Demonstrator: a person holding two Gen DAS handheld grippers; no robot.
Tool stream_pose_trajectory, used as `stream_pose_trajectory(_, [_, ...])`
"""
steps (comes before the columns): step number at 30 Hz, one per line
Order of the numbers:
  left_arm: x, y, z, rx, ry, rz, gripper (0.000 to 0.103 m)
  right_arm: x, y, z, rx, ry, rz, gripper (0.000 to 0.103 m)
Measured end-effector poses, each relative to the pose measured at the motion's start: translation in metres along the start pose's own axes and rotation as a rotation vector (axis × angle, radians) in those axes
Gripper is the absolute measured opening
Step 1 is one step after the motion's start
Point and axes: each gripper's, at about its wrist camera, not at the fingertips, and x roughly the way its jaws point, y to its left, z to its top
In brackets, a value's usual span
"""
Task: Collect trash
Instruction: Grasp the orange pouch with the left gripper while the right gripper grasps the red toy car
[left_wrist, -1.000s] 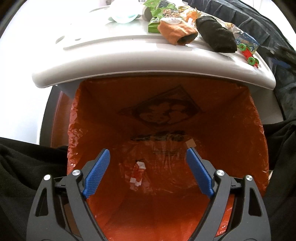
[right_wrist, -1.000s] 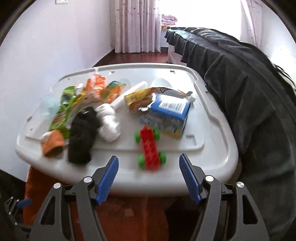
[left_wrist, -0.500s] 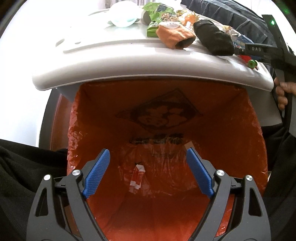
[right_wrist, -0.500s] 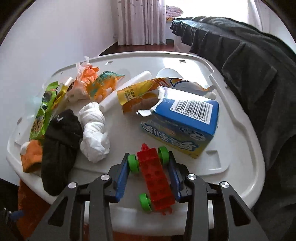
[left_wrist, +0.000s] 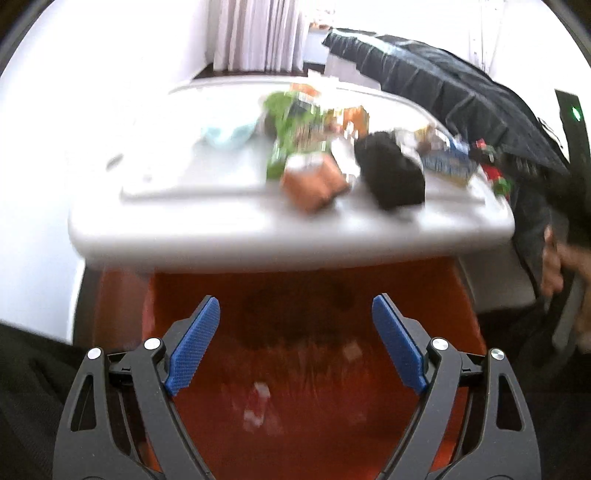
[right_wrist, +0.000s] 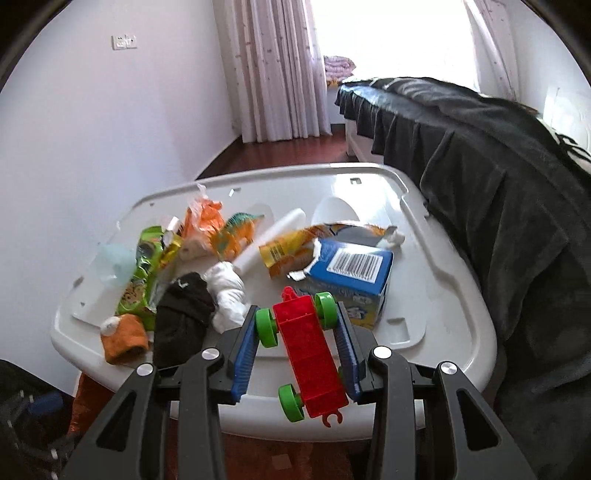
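My right gripper (right_wrist: 297, 308) is shut on a red toy car (right_wrist: 306, 354) with green wheels, and holds it tilted just above the near edge of the white lid (right_wrist: 443, 295). On the lid lie a blue carton (right_wrist: 354, 280), a yellow wrapper (right_wrist: 291, 251), a green packet (right_wrist: 142, 273), a black sock (right_wrist: 183, 321), a white cloth knot (right_wrist: 229, 295) and an orange sock (right_wrist: 123, 338). My left gripper (left_wrist: 296, 299) hangs open and empty over the orange-lined bin (left_wrist: 303, 362). A small red-and-white wrapper (left_wrist: 256, 404) lies at the bin's bottom.
A bed under a black blanket (right_wrist: 498, 184) runs along the lid's right side. A white wall stands to the left, with curtains behind. An orange dinosaur toy (right_wrist: 236, 236) and a white tube (right_wrist: 273, 236) lie further back. A person's hand (left_wrist: 561, 266) shows at the right edge.
My right gripper moved in, shut on the red toy car and raised it off the lid. My left gripper rose and tipped upward, so more of the lid shows above the bin.
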Motion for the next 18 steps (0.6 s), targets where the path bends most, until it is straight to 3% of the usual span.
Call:
stream_pose_trajectory(4, [0.019,-0.014,0.041,0.002,-0.044,-0.011,0.083,0.000,-0.005,0.005,0.023,-0.017,0.014,0.039])
stream_pose_trajectory(7, [0.041,-0.019,0.062,-0.024,-0.032,-0.003,0.083,-0.004,-0.010,0.007,0.050,-0.031,0.028,0.039])
stream_pose_trajectory(13, [0.079,-0.022,0.078,-0.080,-0.004,0.045,0.082,-0.005,-0.014,0.010,0.076,-0.036,0.047,0.039])
stream_pose_trajectory(15, [0.090,-0.022,0.074,-0.053,0.007,0.091,0.058,-0.003,-0.014,0.010,0.078,-0.028,0.046,0.039])
stream_pose_trajectory(16, [0.091,-0.024,0.072,-0.034,-0.006,0.111,0.056,-0.002,-0.014,0.009,0.078,-0.026,0.047,0.039])
stream_pose_trajectory(17, [0.090,-0.026,0.070,-0.017,-0.025,0.115,0.045,-0.002,-0.013,0.010,0.076,-0.023,0.048,0.039])
stream_pose_trajectory(18, [0.089,-0.029,0.068,0.014,-0.037,0.115,0.043,-0.001,-0.012,0.009,0.074,-0.023,0.049,0.039])
